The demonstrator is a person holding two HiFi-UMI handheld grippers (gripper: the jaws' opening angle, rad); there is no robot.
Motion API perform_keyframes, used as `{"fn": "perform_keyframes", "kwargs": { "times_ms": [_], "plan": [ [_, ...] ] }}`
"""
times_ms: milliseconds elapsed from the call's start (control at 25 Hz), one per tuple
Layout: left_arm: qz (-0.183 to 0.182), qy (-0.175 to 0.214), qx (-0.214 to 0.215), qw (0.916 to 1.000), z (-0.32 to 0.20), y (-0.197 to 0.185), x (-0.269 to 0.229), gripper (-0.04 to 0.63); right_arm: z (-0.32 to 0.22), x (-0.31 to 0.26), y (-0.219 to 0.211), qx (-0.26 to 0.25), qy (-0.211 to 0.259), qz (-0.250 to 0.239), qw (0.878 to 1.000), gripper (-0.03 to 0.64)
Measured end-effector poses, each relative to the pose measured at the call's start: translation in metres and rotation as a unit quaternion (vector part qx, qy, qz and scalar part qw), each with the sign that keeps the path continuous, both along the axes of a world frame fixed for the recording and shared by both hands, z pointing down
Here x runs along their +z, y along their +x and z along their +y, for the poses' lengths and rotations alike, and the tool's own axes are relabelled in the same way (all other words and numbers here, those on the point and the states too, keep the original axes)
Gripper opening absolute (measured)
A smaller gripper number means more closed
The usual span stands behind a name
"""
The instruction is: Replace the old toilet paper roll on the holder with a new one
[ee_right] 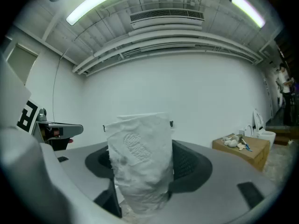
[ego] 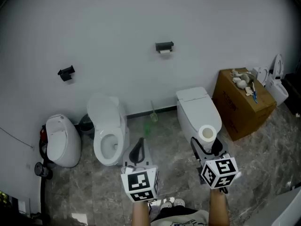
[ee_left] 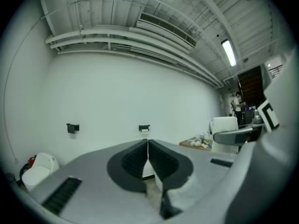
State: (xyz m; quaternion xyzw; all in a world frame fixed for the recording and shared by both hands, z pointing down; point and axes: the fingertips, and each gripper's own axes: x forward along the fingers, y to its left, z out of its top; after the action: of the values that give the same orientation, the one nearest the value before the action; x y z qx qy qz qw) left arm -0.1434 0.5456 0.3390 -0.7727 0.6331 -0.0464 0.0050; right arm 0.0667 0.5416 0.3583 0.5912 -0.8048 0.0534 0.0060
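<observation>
A black paper holder is fixed high on the white wall, with a thin white remnant of a roll under it; it also shows in the left gripper view as the holder. My right gripper is shut on a full white toilet paper roll, held upright above the floor. In the right gripper view the roll fills the space between the jaws and hides most of the wall holder. My left gripper is shut and empty, its pads pressed together.
An open toilet and a closed toilet stand against the wall, with a green brush between them. A cardboard box with small items stands at the right. A second black wall fitting hangs at the left, above a white unit.
</observation>
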Motion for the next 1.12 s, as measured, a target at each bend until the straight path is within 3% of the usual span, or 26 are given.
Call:
{"fn": "perform_keyframes", "kwargs": {
  "times_ms": [920, 1120],
  "plan": [
    [-0.008, 0.021, 0.011, 0.9997, -0.009, 0.022, -0.005, 0.005, -0.012, 0.004, 0.023, 0.002, -0.002, -0.004, 1.0, 0.316],
    [-0.003, 0.039, -0.026, 0.9989, -0.019, 0.023, -0.009, 0.042, -0.027, 0.011, 0.033, -0.001, -0.008, -0.009, 1.0, 0.316]
  ]
}}
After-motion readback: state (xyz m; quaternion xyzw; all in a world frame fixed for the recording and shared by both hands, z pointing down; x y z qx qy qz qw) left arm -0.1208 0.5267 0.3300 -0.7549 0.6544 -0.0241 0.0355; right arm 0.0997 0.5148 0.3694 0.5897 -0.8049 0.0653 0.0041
